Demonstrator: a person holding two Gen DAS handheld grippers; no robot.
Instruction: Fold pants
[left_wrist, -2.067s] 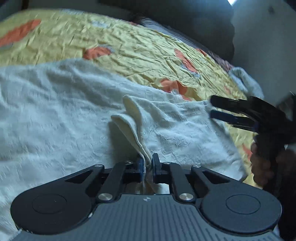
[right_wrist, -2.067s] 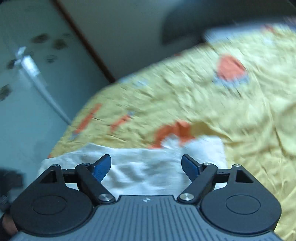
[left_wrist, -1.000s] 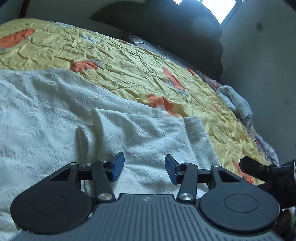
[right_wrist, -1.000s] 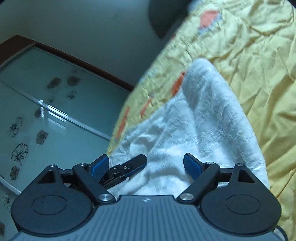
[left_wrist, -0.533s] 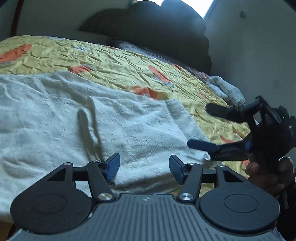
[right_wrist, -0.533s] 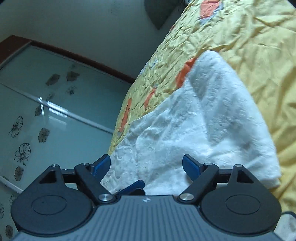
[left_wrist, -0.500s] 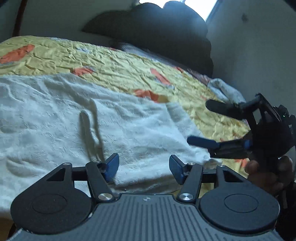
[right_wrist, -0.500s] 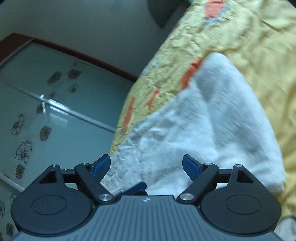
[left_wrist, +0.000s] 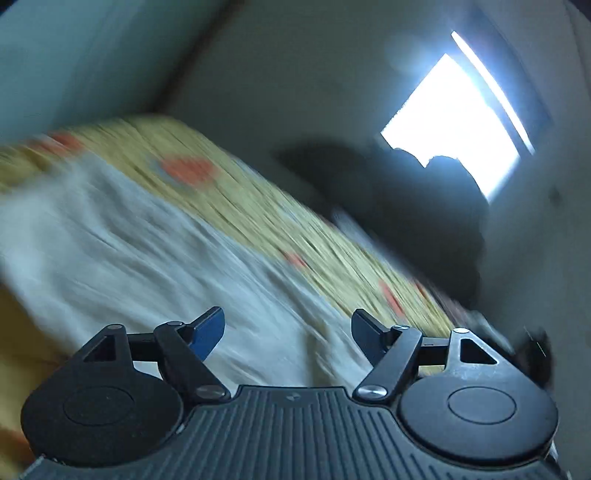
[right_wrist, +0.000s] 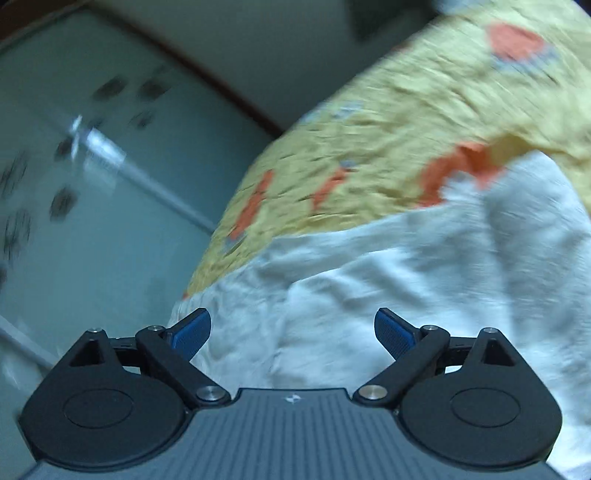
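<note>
The white textured pants (left_wrist: 155, 258) lie folded on a yellow bedsheet (left_wrist: 236, 192) with orange patches. The left wrist view is blurred by motion. My left gripper (left_wrist: 288, 328) is open and empty above the near edge of the pants. In the right wrist view the pants (right_wrist: 406, 280) spread from the middle to the right. My right gripper (right_wrist: 291, 330) is open and empty just above them. A dark blur at the far right of the left wrist view may be the other gripper.
A dark headboard (left_wrist: 424, 221) stands at the far end of the bed under a bright window (left_wrist: 461, 122). A glass wardrobe door with flower marks (right_wrist: 74, 177) stands beyond the bed's left side in the right wrist view.
Both grippers have swung upward and away from the pants, blurring the views. The left view now tilts toward the wall and window. The left jaws stand wider apart than half a second ago.
</note>
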